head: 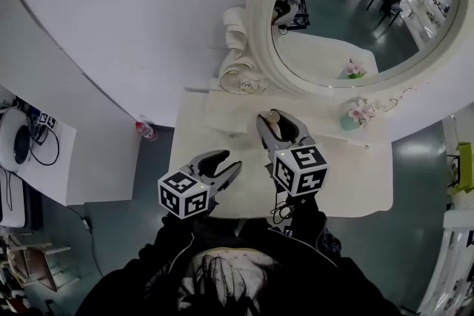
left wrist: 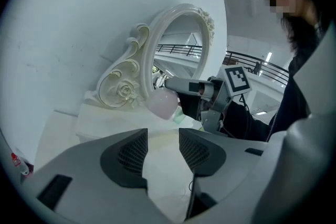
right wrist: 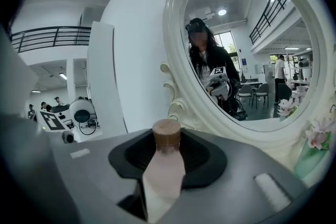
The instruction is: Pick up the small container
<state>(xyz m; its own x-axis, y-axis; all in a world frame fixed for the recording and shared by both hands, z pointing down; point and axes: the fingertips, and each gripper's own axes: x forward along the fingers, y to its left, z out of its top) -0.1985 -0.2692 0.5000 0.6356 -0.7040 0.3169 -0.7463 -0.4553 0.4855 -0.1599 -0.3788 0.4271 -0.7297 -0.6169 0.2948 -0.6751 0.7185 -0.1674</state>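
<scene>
**Small container gripped and off the counter**

White wall fills the upper left of the head view, and a pale counter (head: pixel 355 185) lies across the middle, with an ornate oval mirror (head: pixel 255 18) at the upper right. At centre frame the right gripper (head: pixel 278 122) is closed on the small container (right wrist: pixel 167 162), a pale pinkish bottle with a brown cork-like cap (right wrist: pixel 166 134), pressed between its pads. In the left gripper view it appears raised off the counter, so the pick-up looks essentially done. What may be left is only carrying it off or setting it somewhere.

Lower left of centre, the left gripper (head: pixel 228 163) has its jaws partly apart with nothing between them, only bare counter beyond. A little vase of pink flowers (head: pixel 358 115) stands at the mirror's foot, right of centre.

No brand or label can be read. The container's side looks plain, and the only printing is the black-and-white square markers on each gripper's cube (head: pixel 300 169).
</scene>
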